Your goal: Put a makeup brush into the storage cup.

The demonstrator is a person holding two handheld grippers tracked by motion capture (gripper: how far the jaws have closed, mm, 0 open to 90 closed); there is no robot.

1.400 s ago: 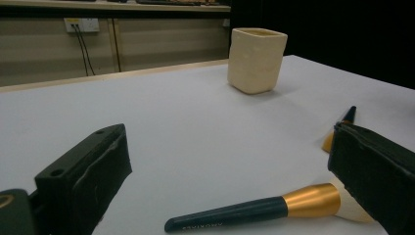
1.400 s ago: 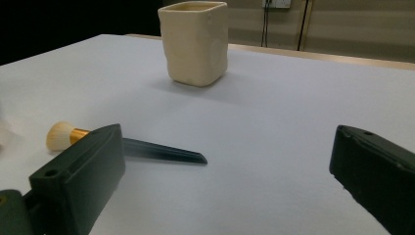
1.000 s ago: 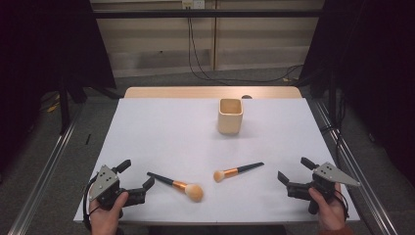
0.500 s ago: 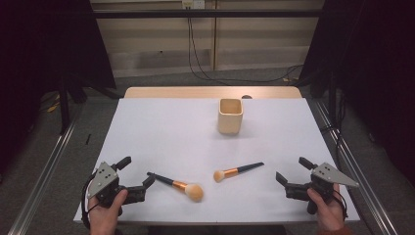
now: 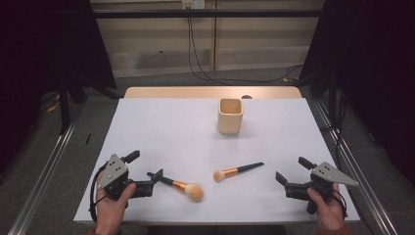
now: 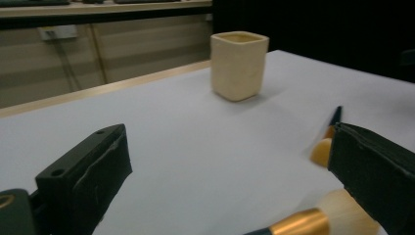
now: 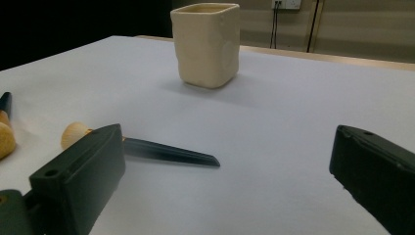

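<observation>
Two makeup brushes with black handles, copper ferrules and tan heads lie on the white table (image 5: 161, 127). The near-left brush (image 5: 178, 185) has its handle end at the tip of my left gripper (image 5: 145, 165), which stands open. In the left gripper view this brush (image 6: 313, 220) lies low between the jaws, close to the right one. The second brush (image 5: 238, 170) lies mid-table, to the left of my open right gripper (image 5: 292, 170). In the right gripper view its handle (image 7: 166, 152) points out from behind the left jaw. A cream square cup (image 5: 230, 116) stands upright farther back.
Beyond the table's far wooden edge (image 5: 210, 92) the floor carries cables. Metal rails (image 5: 54, 161) run along both sides of the table. Black curtains hang at left and right. A person's hands hold both grippers at the near edge.
My left gripper has edged slightly forward and right, nearer the left brush's handle. The right gripper, both brushes and the cup have stayed put.
</observation>
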